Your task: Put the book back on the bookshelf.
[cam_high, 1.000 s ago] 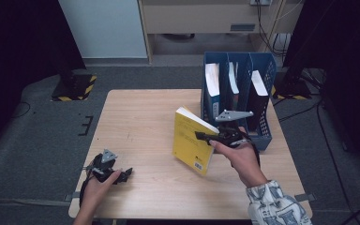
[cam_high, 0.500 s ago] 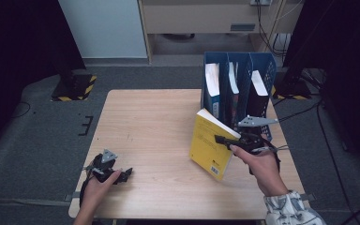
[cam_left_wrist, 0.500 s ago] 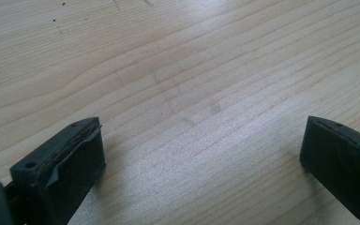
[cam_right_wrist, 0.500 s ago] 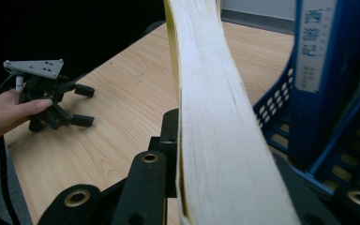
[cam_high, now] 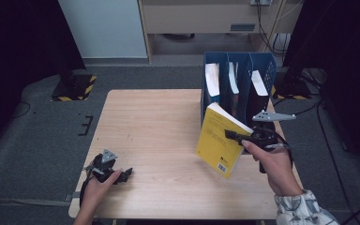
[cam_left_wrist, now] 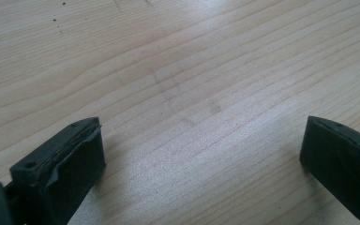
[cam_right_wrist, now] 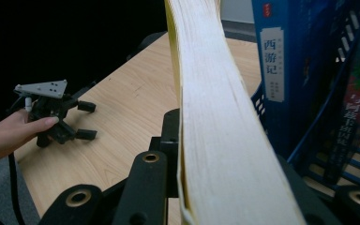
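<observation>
So the right gripper [cam_high: 236, 137] is clamped tight on a yellow book [cam_high: 218, 143], jaws pinching it by the page edge, and it's holding the thing upright and a bit tilted over the table [cam_high: 159, 122], out toward 3 o'clock on the tabletop and just in front of the blue file rack [cam_high: 262, 70]. From the right gripper view you're looking straight down the cream page block [cam_right_wrist: 215, 117] squeezed between the black jaws, nothing readable on that side. The yellow cover has a small dark mark near its lower corner in the high view, too small to make out. What you can read: a blue book [cam_right_wrist: 274, 65] standing in the rack has a pale spine label with 西游记 on it, and next to it a darker spine [cam_right_wrist: 358, 112] has more Chinese characters that I can't read for sure. The rack sits at about 1 o'clock on the table, with white-topped books in its slots. The left gripper [cam_high: 122, 172] is way off at 7 o'clock, resting low on the wood, jaws spread wide with nothing in between, just bare wood grain.
</observation>
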A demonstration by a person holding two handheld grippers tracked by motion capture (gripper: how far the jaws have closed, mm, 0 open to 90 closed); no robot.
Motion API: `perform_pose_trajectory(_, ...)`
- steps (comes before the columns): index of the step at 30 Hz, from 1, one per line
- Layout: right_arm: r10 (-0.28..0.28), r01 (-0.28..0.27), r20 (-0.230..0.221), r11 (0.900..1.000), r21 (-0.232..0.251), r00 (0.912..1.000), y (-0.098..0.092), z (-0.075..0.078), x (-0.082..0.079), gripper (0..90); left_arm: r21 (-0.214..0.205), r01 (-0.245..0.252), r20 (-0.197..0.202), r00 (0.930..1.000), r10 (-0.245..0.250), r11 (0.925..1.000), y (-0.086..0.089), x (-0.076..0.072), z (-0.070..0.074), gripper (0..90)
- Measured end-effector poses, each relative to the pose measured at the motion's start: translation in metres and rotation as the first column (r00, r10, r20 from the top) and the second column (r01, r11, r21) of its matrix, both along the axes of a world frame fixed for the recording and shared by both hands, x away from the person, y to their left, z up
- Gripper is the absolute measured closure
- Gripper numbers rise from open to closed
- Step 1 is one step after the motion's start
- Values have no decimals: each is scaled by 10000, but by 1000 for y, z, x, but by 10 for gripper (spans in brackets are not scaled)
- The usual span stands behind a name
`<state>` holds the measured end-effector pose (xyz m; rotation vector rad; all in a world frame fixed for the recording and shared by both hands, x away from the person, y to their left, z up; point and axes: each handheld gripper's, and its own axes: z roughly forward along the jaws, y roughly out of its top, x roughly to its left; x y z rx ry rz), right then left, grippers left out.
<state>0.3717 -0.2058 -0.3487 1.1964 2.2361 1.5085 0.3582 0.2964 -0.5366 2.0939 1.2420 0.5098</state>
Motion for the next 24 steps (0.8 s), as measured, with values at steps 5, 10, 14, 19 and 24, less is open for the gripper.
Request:
perform_pose_trajectory(5,-156,158,-104,9998,127,9998,-11,6,-1,751,-1,-8,-2,10000,8,10000,0,0,0,0)
perform_pose_trajectory(10,-432,435,-190,9989,172,9989,-25,11,-2,751,-9,-32,-2,10000,32,10000,-1,0,0,0)
perform_pose_trajectory(14,-649,653,-185,9976,248,9977,-37,15,-3,751,60,-3,-37,10000,3,10000,-1,0,0,0)
perform_pose_trajectory(19,-1092,1097,-160,9934,349,9939,-53,25,-1,751,47,-6,-25,10000,6,10000,-1,1,0,0)
perform_pose_trajectory(24,-1402,1405,-150,9897,270,9900,-64,33,-2,751,49,-7,-23,10000,7,10000,-1,1,0,0)
